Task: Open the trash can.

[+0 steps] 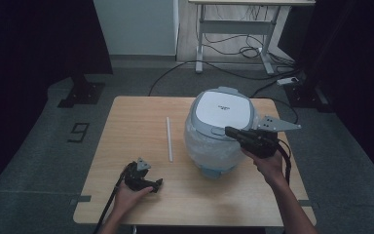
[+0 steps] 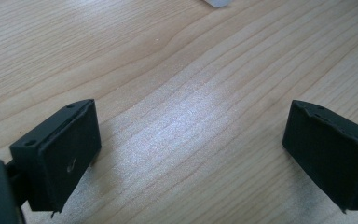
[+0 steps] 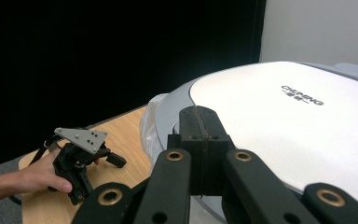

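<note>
A white and grey rice cooker with clear film around its body stands on the right half of the wooden table. My right gripper is shut with nothing between its jaws. Its tips rest at the front rim of the cooker's lid, by the grey latch; in the right gripper view the closed jaws meet at the right gripper's tip. My left gripper lies on the table at the front left, held by a hand. It stands open over bare wood, as the left gripper view shows.
A thin white rod lies on the table left of the cooker, pointing front to back. Behind the table, a white desk frame stands over loose cables and a power strip on the grey floor. Dark curtains close both sides.
</note>
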Motion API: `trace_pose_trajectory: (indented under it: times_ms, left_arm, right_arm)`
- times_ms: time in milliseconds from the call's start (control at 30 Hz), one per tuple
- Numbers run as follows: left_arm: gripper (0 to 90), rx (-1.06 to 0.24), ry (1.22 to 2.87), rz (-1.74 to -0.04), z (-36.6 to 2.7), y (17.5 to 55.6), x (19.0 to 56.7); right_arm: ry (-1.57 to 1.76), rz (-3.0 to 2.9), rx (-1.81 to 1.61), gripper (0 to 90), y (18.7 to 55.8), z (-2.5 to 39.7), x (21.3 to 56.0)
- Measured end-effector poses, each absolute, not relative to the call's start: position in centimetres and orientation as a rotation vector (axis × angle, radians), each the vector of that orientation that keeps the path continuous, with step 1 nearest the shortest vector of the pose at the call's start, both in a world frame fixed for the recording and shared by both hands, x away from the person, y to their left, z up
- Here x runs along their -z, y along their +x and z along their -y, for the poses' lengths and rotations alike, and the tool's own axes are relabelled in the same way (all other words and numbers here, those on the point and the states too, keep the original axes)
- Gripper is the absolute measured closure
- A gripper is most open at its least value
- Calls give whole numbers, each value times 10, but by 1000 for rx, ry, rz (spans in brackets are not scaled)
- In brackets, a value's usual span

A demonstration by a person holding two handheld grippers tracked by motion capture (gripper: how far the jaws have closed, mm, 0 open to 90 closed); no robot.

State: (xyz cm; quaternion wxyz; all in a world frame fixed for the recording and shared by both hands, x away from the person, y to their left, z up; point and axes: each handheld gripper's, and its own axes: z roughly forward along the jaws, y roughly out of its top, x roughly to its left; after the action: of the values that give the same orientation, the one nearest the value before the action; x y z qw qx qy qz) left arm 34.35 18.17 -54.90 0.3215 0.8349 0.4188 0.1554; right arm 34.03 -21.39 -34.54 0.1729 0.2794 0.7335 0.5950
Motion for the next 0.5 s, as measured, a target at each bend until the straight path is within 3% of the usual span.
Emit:
trace_pose_trajectory:
  times_ms: [500]
  left_arm:
    - [35,-408,2193,-1100,-182,344,549]
  right_arm:
    - [817,-2117,-1659,900,352,200,351]
